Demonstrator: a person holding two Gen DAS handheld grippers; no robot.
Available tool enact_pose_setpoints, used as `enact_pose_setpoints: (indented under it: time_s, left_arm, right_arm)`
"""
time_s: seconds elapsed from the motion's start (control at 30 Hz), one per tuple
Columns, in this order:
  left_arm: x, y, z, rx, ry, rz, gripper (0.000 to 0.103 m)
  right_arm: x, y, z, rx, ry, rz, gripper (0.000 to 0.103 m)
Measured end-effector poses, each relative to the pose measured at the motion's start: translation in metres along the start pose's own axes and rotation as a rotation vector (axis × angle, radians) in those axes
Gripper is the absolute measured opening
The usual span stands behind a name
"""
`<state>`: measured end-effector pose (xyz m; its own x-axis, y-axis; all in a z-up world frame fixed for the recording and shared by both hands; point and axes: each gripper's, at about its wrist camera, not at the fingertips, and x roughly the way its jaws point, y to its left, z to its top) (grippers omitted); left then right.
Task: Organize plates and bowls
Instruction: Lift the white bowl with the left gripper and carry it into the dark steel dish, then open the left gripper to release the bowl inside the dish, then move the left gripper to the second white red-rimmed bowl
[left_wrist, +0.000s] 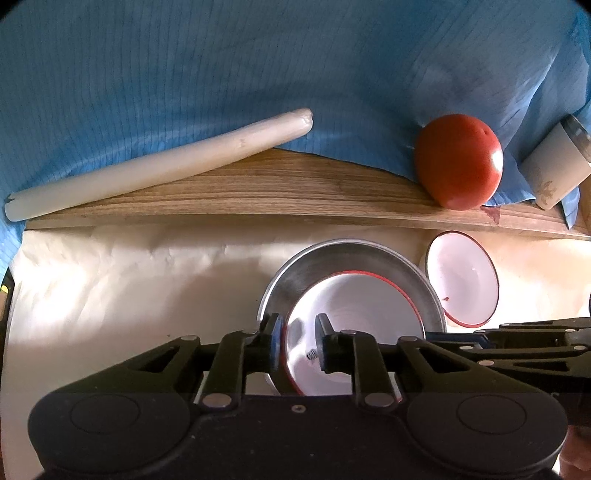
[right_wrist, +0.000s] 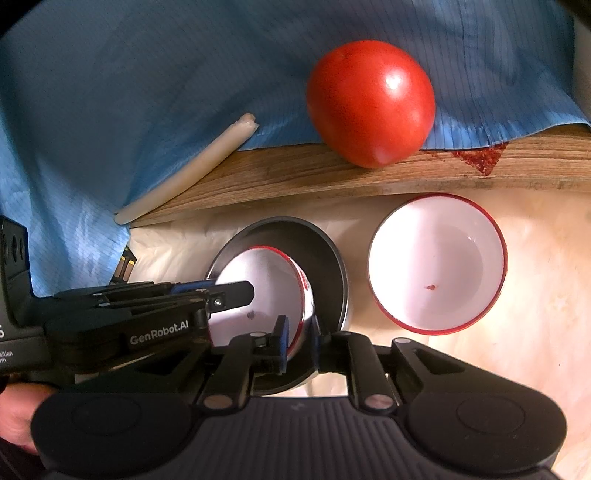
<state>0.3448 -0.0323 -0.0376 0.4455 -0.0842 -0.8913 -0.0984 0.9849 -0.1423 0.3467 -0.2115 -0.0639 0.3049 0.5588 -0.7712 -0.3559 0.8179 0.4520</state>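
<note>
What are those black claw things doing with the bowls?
A person is tidying dishes with two hand-held grippers. A white red-rimmed bowl sits tilted inside a round metal bowl. The left gripper straddles the white bowl's rim, and the right gripper straddles both rims, jaws slightly apart. A second white red-rimmed bowl waits empty alongside. A red tomato rests on the wooden board behind.

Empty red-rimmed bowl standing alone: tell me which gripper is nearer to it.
Right. The right gripper straddles the stacked bowls' rim nearest the empty bowl; the left gripper is at their far side.
</note>
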Motion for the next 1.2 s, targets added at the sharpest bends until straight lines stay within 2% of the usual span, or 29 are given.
enact_pose_setpoints:
  time_s: [0.1,0.27,0.47,0.5,0.57,0.63,0.77,0.83,0.9,1.03,1.2]
  left_arm:
    - [-0.003,-0.001,0.000,0.000,-0.010,0.001,0.028]
    - [-0.010,-0.001,-0.001,0.000,-0.025,0.006,0.030]
    - [-0.020,-0.003,-0.005,-0.005,-0.041,0.007,0.038]
    - [-0.021,-0.005,-0.006,-0.006,-0.047,0.005,0.042]
    - [-0.025,-0.008,-0.006,-0.007,-0.060,0.002,0.047]
    - [-0.030,-0.011,-0.007,-0.006,-0.076,0.016,0.061]
    - [-0.037,-0.016,-0.008,-0.006,-0.099,0.036,0.069]
    - [-0.040,-0.018,-0.009,-0.014,-0.106,0.041,0.081]
    - [-0.043,-0.021,-0.011,-0.016,-0.115,0.049,0.086]
    - [-0.048,-0.030,-0.017,-0.015,-0.124,0.039,0.093]
    - [-0.054,-0.049,-0.023,-0.006,-0.131,0.010,0.097]
  right_arm:
    - [-0.004,0.001,0.000,-0.007,-0.019,0.005,0.027]
    - [-0.008,0.004,-0.001,-0.018,-0.034,0.008,0.033]
    - [-0.021,0.007,-0.005,-0.043,-0.074,0.014,0.050]
    - [-0.024,0.008,-0.006,-0.049,-0.084,0.009,0.057]
    - [-0.030,0.008,-0.007,-0.057,-0.099,-0.013,0.061]
    - [-0.038,0.006,-0.010,-0.057,-0.115,-0.022,0.064]
    - [-0.055,0.002,-0.016,-0.050,-0.154,-0.042,0.073]
    - [-0.064,-0.002,-0.020,-0.043,-0.175,-0.058,0.079]
    - [-0.073,-0.007,-0.025,-0.033,-0.196,-0.074,0.088]
    - [-0.090,-0.020,-0.034,-0.005,-0.234,-0.102,0.095]
    - [-0.110,-0.040,-0.046,0.038,-0.278,-0.143,0.102]
